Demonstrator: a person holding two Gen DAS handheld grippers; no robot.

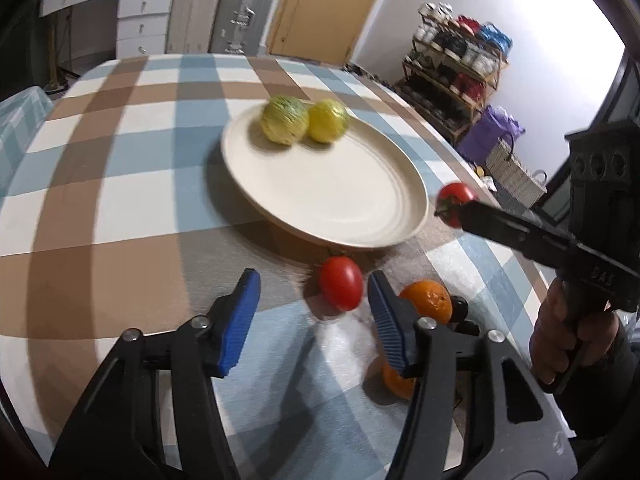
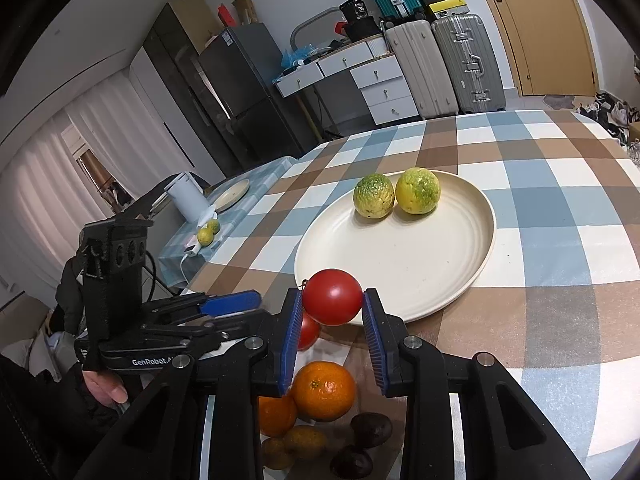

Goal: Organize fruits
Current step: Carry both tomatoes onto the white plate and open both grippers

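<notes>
The right hand-held gripper (image 2: 332, 310) pinches a tomato (image 2: 332, 297) by its sides, above the near rim of the plate (image 2: 460, 292) ahead. It looks soft and smooth-skinned, so a light squeeze suits. The left hand-held gripper (image 1: 314, 292) hangs wide open and empty, a second tomato (image 1: 341, 283) lying between its fingers. Oranges (image 2: 324, 390) below are partly hidden.
</notes>
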